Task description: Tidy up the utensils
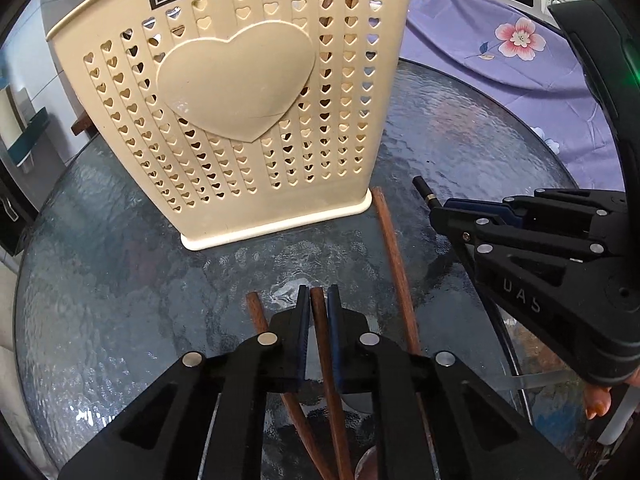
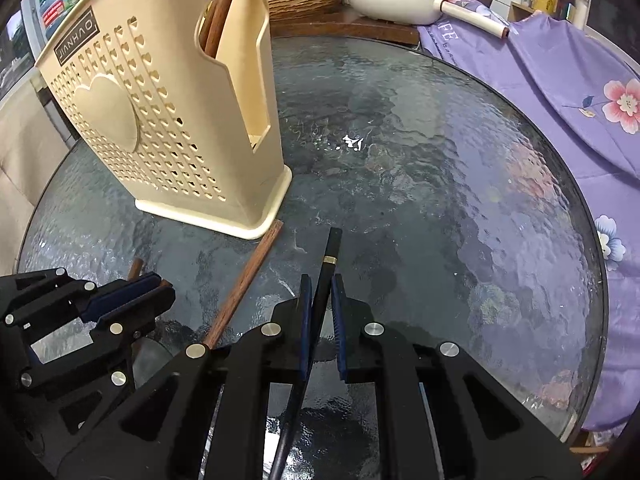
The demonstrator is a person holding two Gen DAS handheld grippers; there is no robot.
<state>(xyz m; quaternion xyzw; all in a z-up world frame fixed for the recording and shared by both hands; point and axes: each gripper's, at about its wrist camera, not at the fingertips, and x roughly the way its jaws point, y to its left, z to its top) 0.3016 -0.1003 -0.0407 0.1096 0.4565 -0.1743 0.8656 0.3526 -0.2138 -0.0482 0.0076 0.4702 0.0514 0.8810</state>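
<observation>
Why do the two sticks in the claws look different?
The left claw grips a brown stick; the right claw grips a black stick. The brown stick is plain reddish wood, while the black stick has a gold band near its end. The brown stick has other brown ones beside it on the table; the black stick is the only black one. Both are thin, point toward the holder, and are pinched tight.

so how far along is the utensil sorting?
Done: brown chopsticks already stand in the beige holder.
In hand: left gripper is shut on a brown chopstick; right gripper is shut on a black chopstick.
Left: two brown chopsticks lie on the glass table.
</observation>
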